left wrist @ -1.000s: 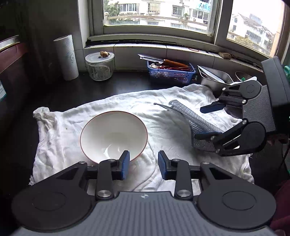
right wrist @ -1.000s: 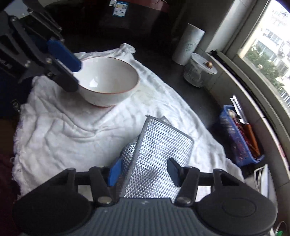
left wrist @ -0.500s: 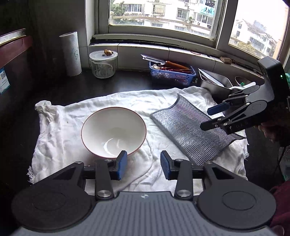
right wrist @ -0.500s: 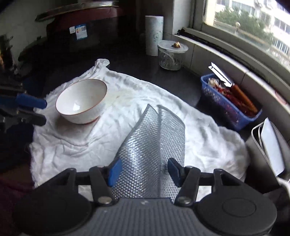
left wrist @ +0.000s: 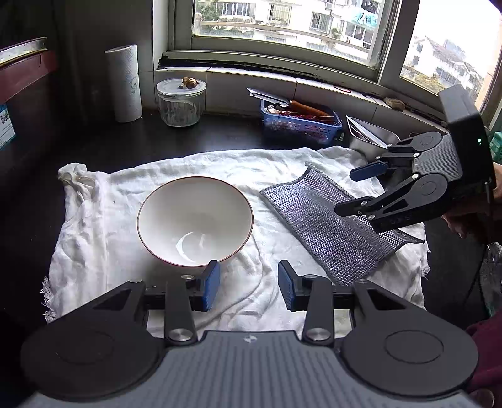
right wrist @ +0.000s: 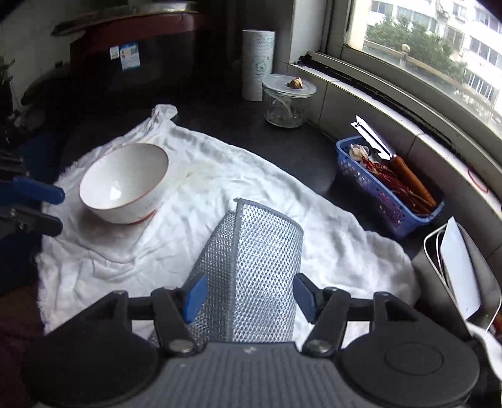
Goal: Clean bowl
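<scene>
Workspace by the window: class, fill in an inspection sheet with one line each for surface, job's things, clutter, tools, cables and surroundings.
Surface: dark counter with a rumpled white cloth spread over it.
Job's things: white bowl upright on the cloth, looks empty; silver mesh scrubbing cloth lies flat beside it, apart from it.
Clutter: paper roll, lidded glass jar, blue basket with a knife and red bits, metal tray.
Tools: left tool open, nothing between its pads, near the bowl's rim; right tool opening above the mesh cloth, not gripping it.
Cables: thin dark cord at the right edge.
Surroundings: window facing buildings; person's hand holds the right tool.
</scene>
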A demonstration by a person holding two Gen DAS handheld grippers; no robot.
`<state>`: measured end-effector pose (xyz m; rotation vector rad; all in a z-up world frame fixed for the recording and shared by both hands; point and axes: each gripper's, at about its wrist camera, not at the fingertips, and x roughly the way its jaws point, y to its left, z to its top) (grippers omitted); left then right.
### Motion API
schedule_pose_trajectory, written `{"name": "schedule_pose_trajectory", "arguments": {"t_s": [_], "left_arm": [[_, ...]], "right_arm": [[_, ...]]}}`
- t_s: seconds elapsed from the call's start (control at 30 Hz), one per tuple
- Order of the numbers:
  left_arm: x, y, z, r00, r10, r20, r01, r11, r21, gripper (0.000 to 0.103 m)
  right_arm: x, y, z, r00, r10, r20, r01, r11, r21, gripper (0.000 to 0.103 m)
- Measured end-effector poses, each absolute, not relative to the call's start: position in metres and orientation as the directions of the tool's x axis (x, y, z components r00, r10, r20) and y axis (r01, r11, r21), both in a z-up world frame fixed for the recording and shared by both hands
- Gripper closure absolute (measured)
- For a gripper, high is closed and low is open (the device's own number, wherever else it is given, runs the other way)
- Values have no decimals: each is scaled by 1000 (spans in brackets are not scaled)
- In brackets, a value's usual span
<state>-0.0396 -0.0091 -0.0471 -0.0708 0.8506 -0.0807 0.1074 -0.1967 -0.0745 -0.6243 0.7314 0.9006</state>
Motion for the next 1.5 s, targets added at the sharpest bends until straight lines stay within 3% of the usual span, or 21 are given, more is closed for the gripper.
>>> {"name": "schedule_pose_trajectory", "arguments": {"t_s": [0.03,0.07,0.1,0.13,0.33,0.47,0.6,0.73,0.87,0.93,1.03,1.1,1.23,1.4,1.5], "left_arm": [[-40,-9,-47,657,-98,-747,42,995,-93,65],[-40,-9,-47,658,-97,-747,42,995,-92,64],[-40,-8,-47,659,-95,-746,39,995,-92,65],[-40,-8,-46,660,-95,-746,38,995,-94,65],[-40,-5,-49,660,-95,-745,20,994,-109,64],[-42,-5,-48,661,-100,-744,20,993,-116,64],[-44,-3,-48,664,-99,-741,12,992,-123,64],[-47,-1,-47,667,-95,-739,-3,991,-130,64],[-50,1,-47,670,-84,-737,-17,992,-129,64],[-51,2,-47,671,-85,-737,-23,991,-135,64],[-51,3,-46,673,-88,-734,-27,989,-143,63],[-51,5,-44,681,-91,-727,-31,988,-153,59],[-48,9,-40,693,-103,-714,-49,981,-188,47],[-44,8,-30,706,-38,-707,-80,988,-134,46],[-42,4,-22,718,56,-693,-124,991,-49,46]], "right_arm": [[106,-193,-78,438,447,-780,-861,458,-221,46],[105,-190,-82,455,433,-778,-861,435,-262,64],[106,-190,-84,463,425,-778,-861,423,-281,93],[108,-190,-86,475,408,-780,-856,418,-303,102],[122,-209,-65,521,437,-733,-820,494,-289,102],[120,-220,-11,691,475,-544,-710,588,-388,102],[102,-212,26,727,540,-423,-686,548,-479,102],[79,-187,-9,592,587,-552,-802,363,-474,102],[40,-162,-83,429,557,-711,-891,131,-435,102],[34,-157,-98,391,546,-741,-910,110,-399,102],[33,-150,-111,360,504,-785,-928,108,-356,89],[36,-150,-110,319,504,-803,-946,126,-297,69],[45,-155,-101,275,521,-808,-959,205,-195,41],[51,-164,-75,269,550,-791,-918,395,-37,13],[51,-168,-56,331,539,-775,-860,509,-14,5]]}}
